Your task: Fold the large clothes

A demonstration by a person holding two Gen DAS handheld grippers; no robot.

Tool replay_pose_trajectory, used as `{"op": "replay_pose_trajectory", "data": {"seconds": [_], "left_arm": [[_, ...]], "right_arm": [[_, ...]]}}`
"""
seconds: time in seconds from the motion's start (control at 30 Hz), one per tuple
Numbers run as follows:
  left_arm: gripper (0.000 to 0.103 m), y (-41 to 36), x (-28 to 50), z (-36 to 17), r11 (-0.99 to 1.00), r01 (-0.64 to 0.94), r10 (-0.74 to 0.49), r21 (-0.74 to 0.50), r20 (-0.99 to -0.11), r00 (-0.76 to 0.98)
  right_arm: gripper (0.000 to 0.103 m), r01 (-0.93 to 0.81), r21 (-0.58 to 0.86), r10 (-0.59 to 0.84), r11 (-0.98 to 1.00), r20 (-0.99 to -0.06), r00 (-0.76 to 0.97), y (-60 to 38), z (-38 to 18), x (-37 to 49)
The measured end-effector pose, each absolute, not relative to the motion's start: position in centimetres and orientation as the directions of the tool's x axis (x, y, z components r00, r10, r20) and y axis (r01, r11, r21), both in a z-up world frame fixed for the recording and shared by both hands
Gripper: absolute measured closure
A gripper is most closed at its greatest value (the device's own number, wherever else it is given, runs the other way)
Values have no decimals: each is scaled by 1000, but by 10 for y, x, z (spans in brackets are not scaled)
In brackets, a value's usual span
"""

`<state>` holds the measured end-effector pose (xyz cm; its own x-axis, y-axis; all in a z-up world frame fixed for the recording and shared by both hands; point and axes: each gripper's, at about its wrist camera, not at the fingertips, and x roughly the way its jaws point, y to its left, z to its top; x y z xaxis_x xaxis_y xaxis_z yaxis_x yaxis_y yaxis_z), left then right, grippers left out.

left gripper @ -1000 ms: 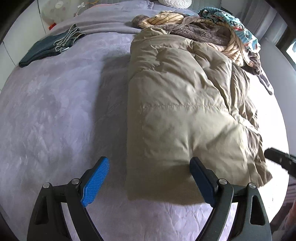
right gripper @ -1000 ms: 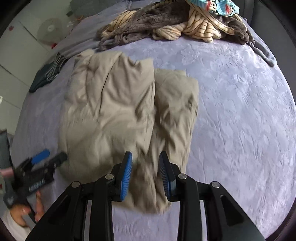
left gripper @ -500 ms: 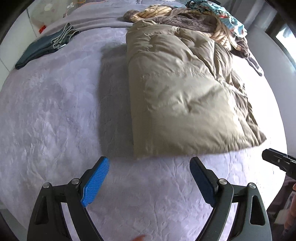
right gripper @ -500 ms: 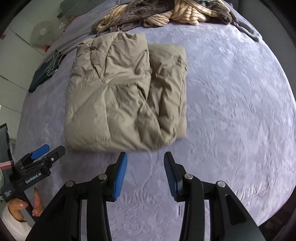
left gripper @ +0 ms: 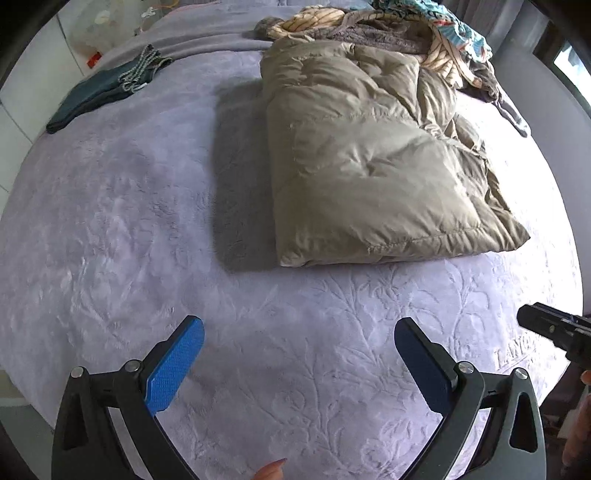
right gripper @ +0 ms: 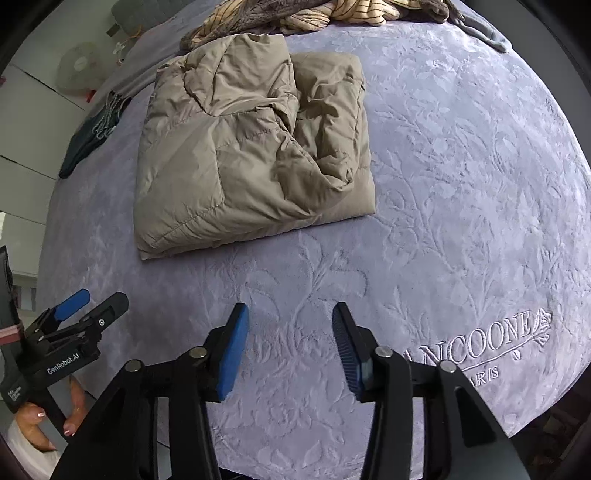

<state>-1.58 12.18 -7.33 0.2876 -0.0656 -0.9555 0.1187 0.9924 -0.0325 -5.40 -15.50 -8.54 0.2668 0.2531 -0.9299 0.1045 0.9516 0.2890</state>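
Observation:
A khaki puffer jacket (left gripper: 369, 158) (right gripper: 251, 147) lies folded into a thick rectangle on the lilac bed cover (left gripper: 110, 221), its hem edge facing me. My left gripper (left gripper: 299, 332) hovers over bare cover short of that hem, its jaws opening wide with nothing between them. My right gripper (right gripper: 290, 317) also hangs over bare cover near the front edge, jaws opening and empty. In the right wrist view, the left gripper (right gripper: 92, 304) shows at the lower left, held by a hand (right gripper: 48, 424). The right gripper's tip (left gripper: 554, 328) shows at the right edge of the left wrist view.
A heap of unfolded clothes (left gripper: 388, 26) (right gripper: 314, 11) lies at the head of the bed behind the jacket. A folded dark teal garment (left gripper: 99, 92) (right gripper: 92, 129) rests at the far left edge. Embroidered lettering (right gripper: 480, 343) marks the cover's front right corner.
Both grippers have pulled back from the jacket's hem towards the bed's front edge and let go of it. Both have opened wider. The jacket lies still, folded.

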Motion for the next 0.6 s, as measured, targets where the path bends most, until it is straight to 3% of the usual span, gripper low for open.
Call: {"op": "replay_pose_trajectory", "data": {"seconds": [0.13, 0.37, 0.6], "left_arm": [[0, 117, -27, -61, 994, 107, -34, -1, -948, 315], [0, 100, -43, -35, 999, 37, 6, 20, -938, 347], [0, 84, -62, 2, 1000, -25, -1, -11, -921, 389]], "right_arm": [[42, 83, 294, 266, 952, -931, 249, -159, -84, -59], [22, 11, 305, 293, 952, -923, 250, -172, -69, -69], [17, -103, 240, 261, 965, -912, 316, -176, -31, -72]]}}
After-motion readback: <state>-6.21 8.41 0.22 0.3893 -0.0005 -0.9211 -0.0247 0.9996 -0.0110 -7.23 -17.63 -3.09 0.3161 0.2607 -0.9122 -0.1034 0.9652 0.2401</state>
